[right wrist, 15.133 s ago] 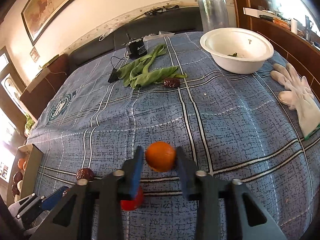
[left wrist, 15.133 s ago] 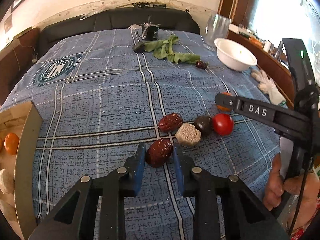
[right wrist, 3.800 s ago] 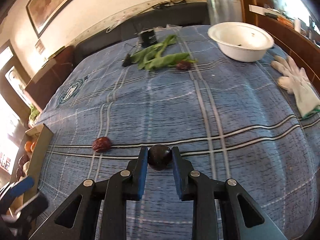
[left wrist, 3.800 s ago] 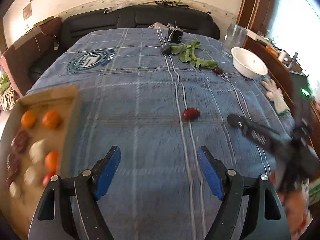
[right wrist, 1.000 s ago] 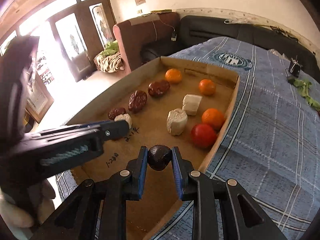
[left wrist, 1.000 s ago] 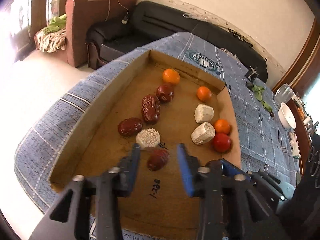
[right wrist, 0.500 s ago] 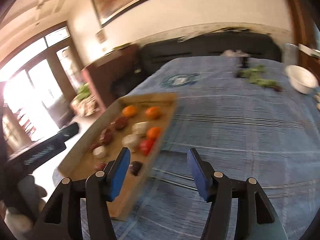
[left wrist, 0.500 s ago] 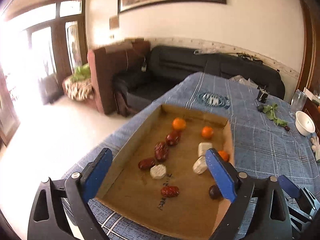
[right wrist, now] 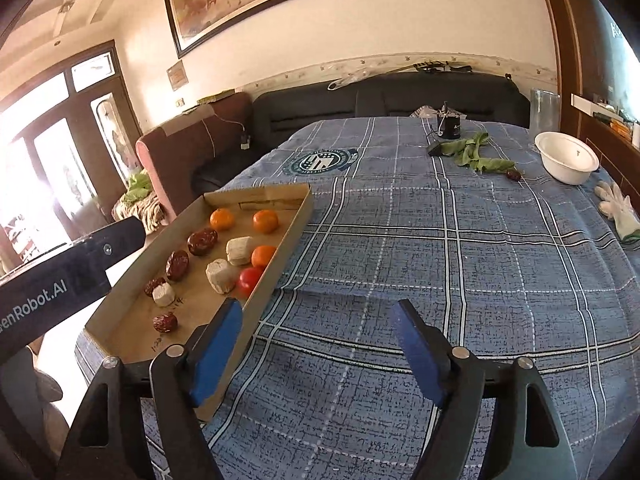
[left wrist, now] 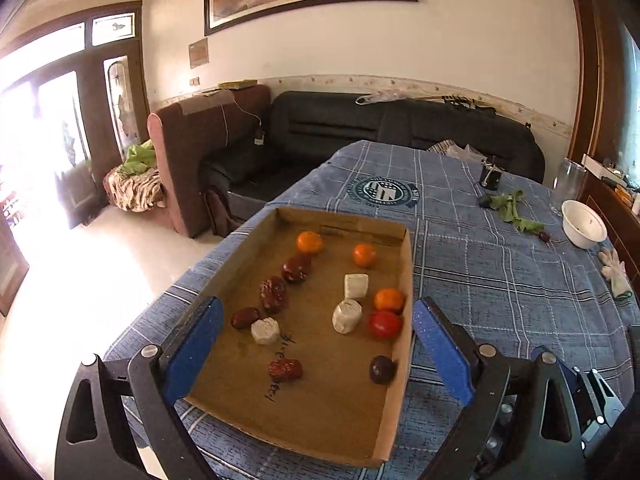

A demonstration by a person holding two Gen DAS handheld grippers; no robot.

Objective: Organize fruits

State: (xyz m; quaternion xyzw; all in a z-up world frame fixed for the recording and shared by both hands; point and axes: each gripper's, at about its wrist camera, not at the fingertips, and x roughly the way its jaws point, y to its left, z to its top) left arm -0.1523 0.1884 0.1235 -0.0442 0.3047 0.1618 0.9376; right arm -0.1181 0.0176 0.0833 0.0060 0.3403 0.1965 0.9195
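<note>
Fruits are lying grouped in rows by kind inside the cardboard tray [left wrist: 404, 280] on the desk [right wrist: 440, 240]. The left gripper [left wrist: 316, 348] is hovering over the tray, tilted downward, jaws wide and empty. The right gripper [right wrist: 316, 344], beside the tray, is opening, nothing between its jaws.

Blue plaid table [right wrist: 440, 248] — cardboard tray [left wrist: 405, 280], bowl [right wrist: 567, 162], glove [right wrist: 618, 204]

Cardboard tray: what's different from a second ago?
Both grippers let go: the date from the left gripper and the dark plum from the right gripper, whose jaws are opening, now lie in the cardboard tray. Both have pulled back. Other fruits unchanged.
</note>
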